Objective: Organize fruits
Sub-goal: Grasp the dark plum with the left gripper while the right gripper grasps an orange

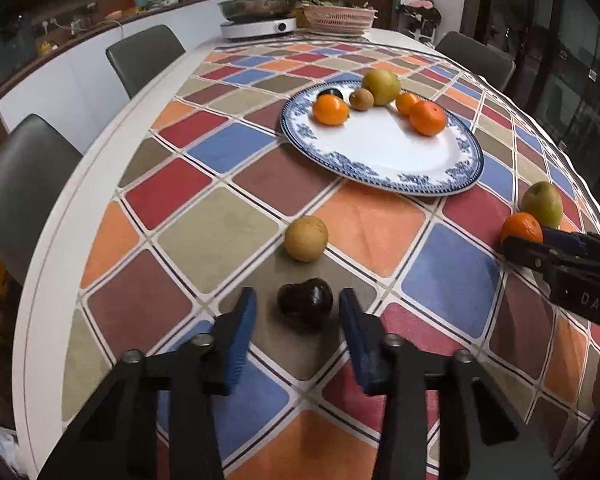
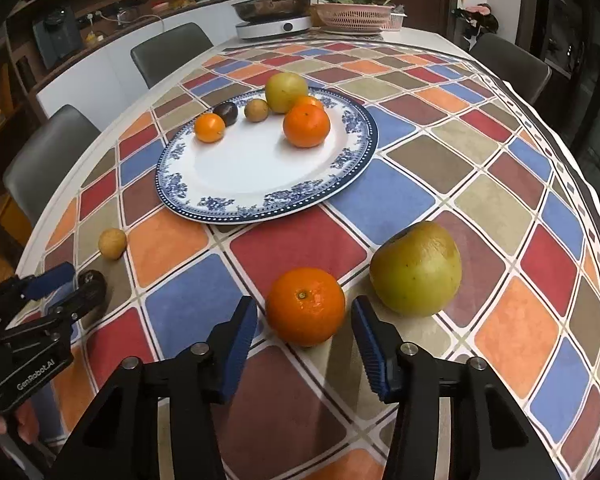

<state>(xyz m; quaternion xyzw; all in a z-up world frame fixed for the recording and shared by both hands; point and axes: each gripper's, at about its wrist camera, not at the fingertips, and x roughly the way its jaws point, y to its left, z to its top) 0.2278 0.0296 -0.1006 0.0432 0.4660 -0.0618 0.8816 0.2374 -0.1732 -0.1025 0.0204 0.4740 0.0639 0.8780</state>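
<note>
left tool (image 1: 298,308) spread around one dark fruit (image 1: 305,302), right tool (image 2: 304,320) spread around one orange (image 2: 305,305), six fruits on plate (image 2: 260,196)

Both cameras look steeply down and forward along their own fingers, close above the table's (image 1: 112,128) near end. Left view covers the left side, right view the right; both share the plate (image 1: 452,184) (image 2: 172,196).

you're in a home dining room: a long table (image 1: 52,280) under a checked tablecloth (image 2: 480,200), grey upholstered chairs (image 1: 144,56) along it, an electric hotpot cooker (image 2: 274,26) and a pink woven basket (image 2: 354,16) at the far end, and a cluttered sideboard counter (image 1: 100,20) by the wall.
</note>
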